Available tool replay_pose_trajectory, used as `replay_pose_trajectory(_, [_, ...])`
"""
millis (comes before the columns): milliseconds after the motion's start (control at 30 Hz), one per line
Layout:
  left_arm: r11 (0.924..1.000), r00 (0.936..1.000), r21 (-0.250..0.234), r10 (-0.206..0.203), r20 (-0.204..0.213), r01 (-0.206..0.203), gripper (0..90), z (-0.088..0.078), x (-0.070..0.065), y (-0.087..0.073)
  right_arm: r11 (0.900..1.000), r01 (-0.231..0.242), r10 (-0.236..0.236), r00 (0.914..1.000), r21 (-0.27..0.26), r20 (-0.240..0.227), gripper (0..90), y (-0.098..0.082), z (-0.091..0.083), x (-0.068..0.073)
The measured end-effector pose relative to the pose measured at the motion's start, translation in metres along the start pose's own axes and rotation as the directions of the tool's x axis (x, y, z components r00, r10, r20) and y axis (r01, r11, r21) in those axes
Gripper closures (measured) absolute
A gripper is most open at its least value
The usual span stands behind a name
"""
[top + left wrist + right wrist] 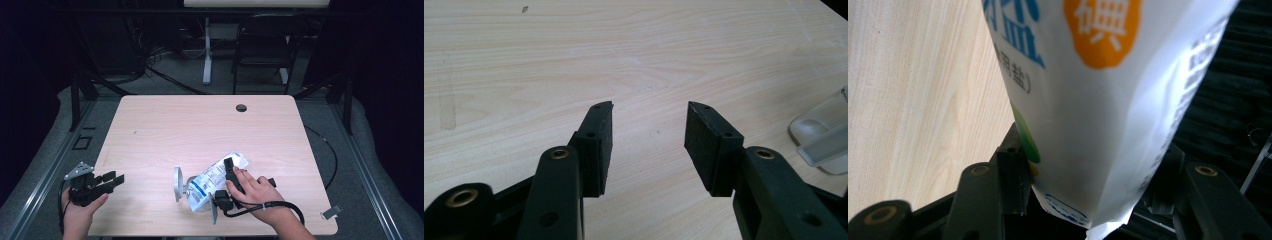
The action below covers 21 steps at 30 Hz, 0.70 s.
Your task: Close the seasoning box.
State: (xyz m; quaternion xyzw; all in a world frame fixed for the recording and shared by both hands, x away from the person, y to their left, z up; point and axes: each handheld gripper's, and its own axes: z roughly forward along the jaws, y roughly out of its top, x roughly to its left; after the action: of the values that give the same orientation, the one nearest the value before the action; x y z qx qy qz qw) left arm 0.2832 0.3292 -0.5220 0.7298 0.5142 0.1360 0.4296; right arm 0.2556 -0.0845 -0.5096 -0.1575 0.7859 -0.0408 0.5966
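My right gripper (pixel 1088 200) was clamped on the white salt bag (pixel 1098 110), lying near the table's (pixel 165 125) front edge; my left gripper (pixel 649 145) stood apart, holding nothing.

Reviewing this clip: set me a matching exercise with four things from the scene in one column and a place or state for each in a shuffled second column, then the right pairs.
1. white printed salt bag
2. left gripper
3. round dark hole in the light wooden table
4. clear plastic piece

A. jaws apart, nothing between them
B. near the table's far edge
C. between the right gripper's jaws
D. just left of the bag in the high view

Pairs: 1-C, 2-A, 3-B, 4-D
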Motion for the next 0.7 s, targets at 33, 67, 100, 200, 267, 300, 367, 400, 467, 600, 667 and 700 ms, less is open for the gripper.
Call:
replay_pose_trajectory(33, [1.0,1.0,0.0,0.0,0.0,0.0,54.8,0.0,0.0,0.0,1.0,0.0,0.0,1.0,0.0,0.0,48.5,0.0,0.0,0.0])
replay_pose_trajectory(67, [1.0,1.0,0.0,0.0,0.0,0.0,54.8,0.0,0.0,0.0,1.0,0.0,0.0,1.0,0.001,0.0,48.4,0.0001,-0.0001,-0.0001])
replay_pose_trajectory(100, [1.0,1.0,0.0,0.0,0.0,0.0,54.8,0.0,0.0001,0.0,1.0,0.002,-0.002,1.0,0.001,0.0,48.5,0.0001,-0.0001,-0.0001])
replay_pose_trajectory(200, [1.0,1.0,0.0,0.0,0.0,0.0,54.8,0.0,0.0002,-0.0001,1.0,0.006,-0.006,1.0,0.002,0.002,48.6,0.0001,-0.0004,-0.0002])
replay_pose_trajectory(267, [1.0,1.0,0.0,0.0,0.0,0.0,54.8,0.0001,0.0001,-0.0001,1.0,0.007,-0.007,1.0,0.002,0.004,48.6,0.0002,-0.0006,-0.0003])
replay_pose_trajectory(300, [1.0,1.0,0.002,-0.001,-0.001,0.001,54.8,0.0001,0.0,-0.0001,1.0,0.012,-0.012,0.9999,0.003,0.007,48.8,0.0003,-0.0009,-0.0005])
replay_pose_trajectory(367, [1.0,1.0,0.002,0.0,-0.001,0.0,54.8,0.0001,0.0001,-0.0001,1.0,0.014,-0.014,0.9999,0.005,0.007,48.9,0.0004,-0.001,-0.0006])
replay_pose_trajectory(400, [1.0,1.0,0.0,0.0,0.0,0.0,54.8,0.0002,0.0002,-0.0001,1.0,0.014,-0.014,0.9999,0.005,0.007,49.0,0.0004,-0.001,-0.0006])
replay_pose_trajectory(467, [1.0,1.0,0.0,0.0,0.0,0.0,54.8,0.0001,0.0003,-0.0002,1.0,0.016,-0.016,0.9999,0.005,0.007,49.0,0.0004,-0.0011,-0.0008])
replay_pose_trajectory(600, [1.0,1.0,0.001,-0.002,-0.001,0.002,54.8,0.0,0.0007,-0.0003,1.0,0.019,-0.019,0.9998,0.004,0.007,49.3,0.0004,-0.0013,-0.0009])
replay_pose_trajectory(667, [1.0,1.0,0.001,-0.002,-0.001,0.002,54.8,-0.0001,0.0009,-0.0003,1.0,0.02,-0.02,0.9998,0.005,0.007,49.3,0.0005,-0.0013,-0.001])
replay_pose_trajectory(700, [1.0,1.0,0.001,-0.003,-0.001,0.003,54.8,-0.0001,0.0009,-0.0003,1.0,0.021,-0.021,0.9998,0.005,0.008,49.3,0.0006,-0.0014,-0.001])
